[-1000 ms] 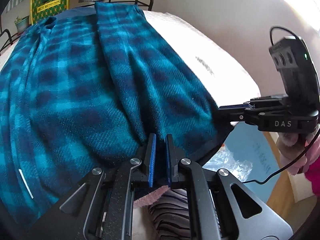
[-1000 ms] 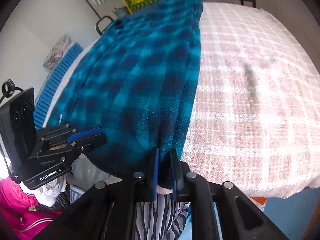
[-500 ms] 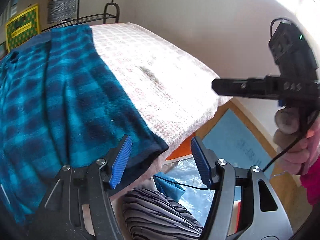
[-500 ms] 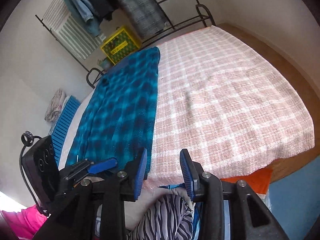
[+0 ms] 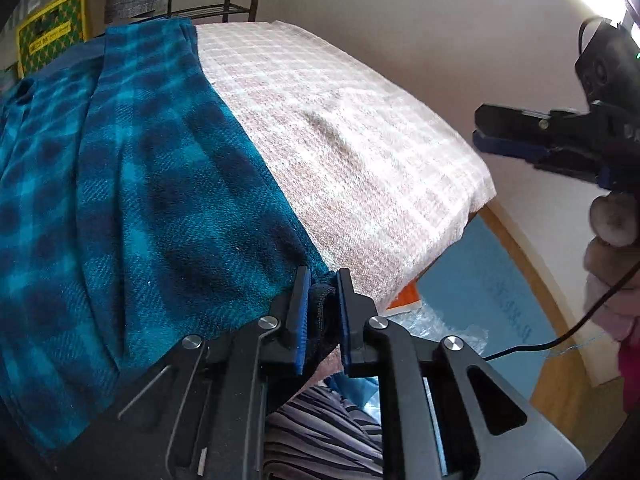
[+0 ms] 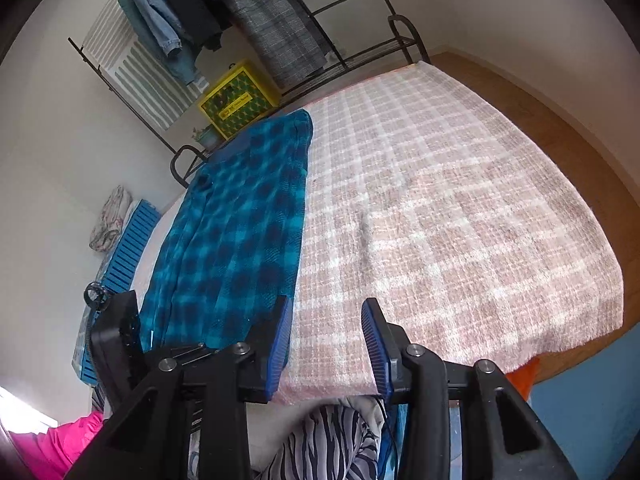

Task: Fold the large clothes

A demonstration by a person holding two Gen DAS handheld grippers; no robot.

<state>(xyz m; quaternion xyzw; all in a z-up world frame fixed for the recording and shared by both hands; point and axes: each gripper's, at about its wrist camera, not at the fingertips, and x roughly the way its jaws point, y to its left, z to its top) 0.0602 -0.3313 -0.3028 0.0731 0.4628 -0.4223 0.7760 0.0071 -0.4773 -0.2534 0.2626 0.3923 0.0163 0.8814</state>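
A blue-and-dark plaid garment (image 5: 140, 200) lies lengthwise along the left part of the bed, also seen as a long strip (image 6: 240, 240) in the right wrist view. My left gripper (image 5: 320, 276) is at the garment's near right corner. Its jaws are closing, and the dark hem is bunched and pinched between the blue pads. My right gripper (image 6: 326, 308) hovers over the near edge of the pink-and-white checked blanket (image 6: 460, 220), just right of the garment. Its jaws are opening with nothing between them. It appears side-on (image 5: 500, 136) in the left wrist view, off the bed's right corner.
A black clothes rack (image 6: 240, 12) with hung garments stands behind the bed, with a yellow box (image 6: 238, 98) under it. A blue slatted crate (image 6: 128, 240) lies on the left. Wooden floor (image 6: 560, 128) runs along the right. The person's striped trousers (image 6: 332, 440) are below the grippers.
The left gripper let go of the hem, opened, slid right along the edge and closed on the corner. The right gripper released the garment, opened and drew back and up to the right.
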